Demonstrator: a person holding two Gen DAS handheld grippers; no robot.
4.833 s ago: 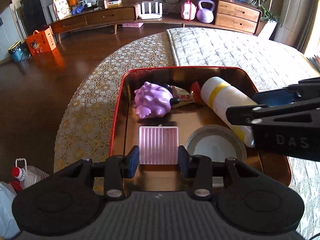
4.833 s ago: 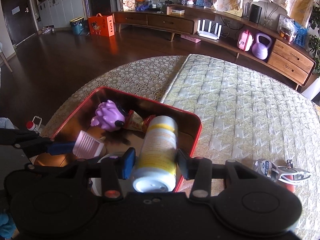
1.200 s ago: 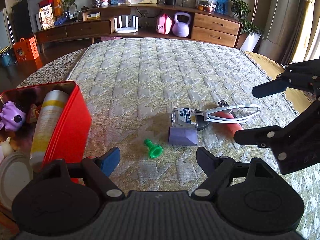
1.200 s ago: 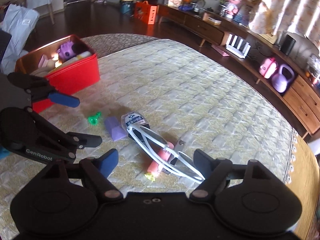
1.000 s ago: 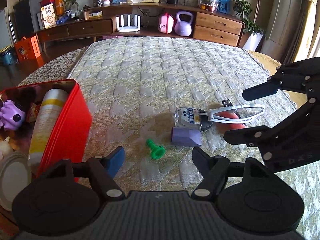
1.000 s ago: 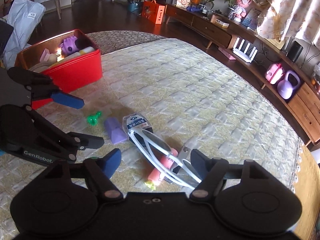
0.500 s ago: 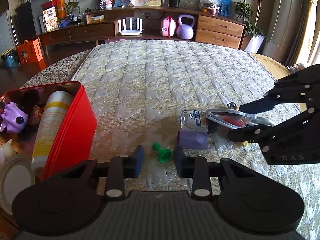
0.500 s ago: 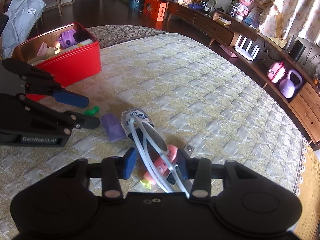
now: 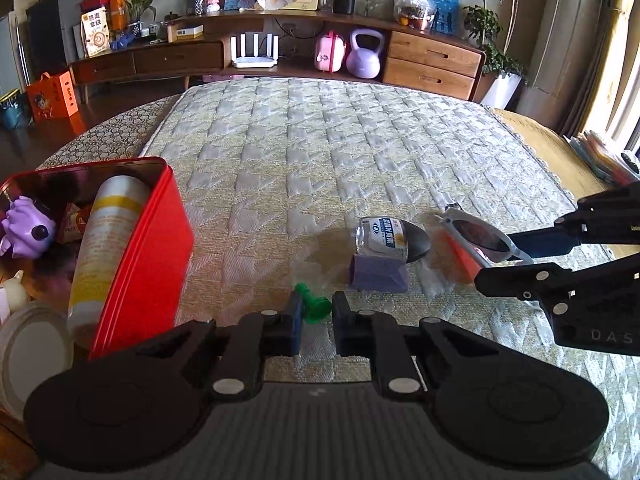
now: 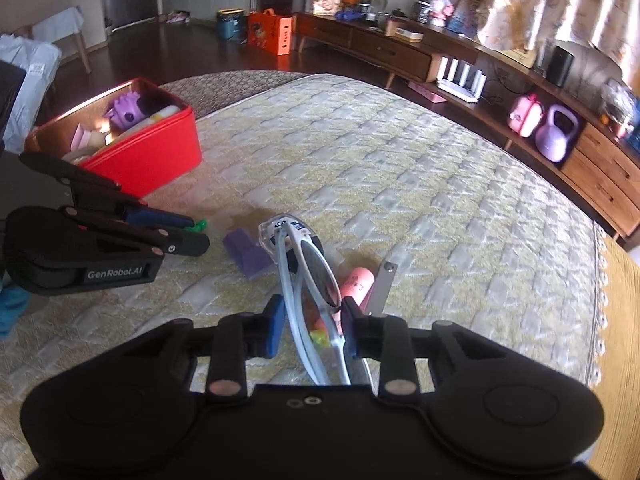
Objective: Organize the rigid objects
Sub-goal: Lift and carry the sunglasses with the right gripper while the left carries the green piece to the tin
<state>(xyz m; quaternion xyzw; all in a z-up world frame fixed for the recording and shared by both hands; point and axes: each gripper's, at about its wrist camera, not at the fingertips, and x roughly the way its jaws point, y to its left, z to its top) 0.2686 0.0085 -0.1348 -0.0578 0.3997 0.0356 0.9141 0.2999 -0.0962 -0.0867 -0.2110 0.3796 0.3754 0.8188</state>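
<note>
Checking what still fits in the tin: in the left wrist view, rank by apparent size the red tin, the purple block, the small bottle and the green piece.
Largest to smallest:
1. Red tin, though nearest the camera.
2. Small bottle and purple block: alike, too close to rank.
3. Green piece, partly hidden between the left gripper fingers.

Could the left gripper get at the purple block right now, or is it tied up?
Probably not yet. The left gripper is shut on the small green piece, so it would have to drop that first. Otherwise the purple block lies just ahead on the quilt, with only the small bottle against its far side.
</note>
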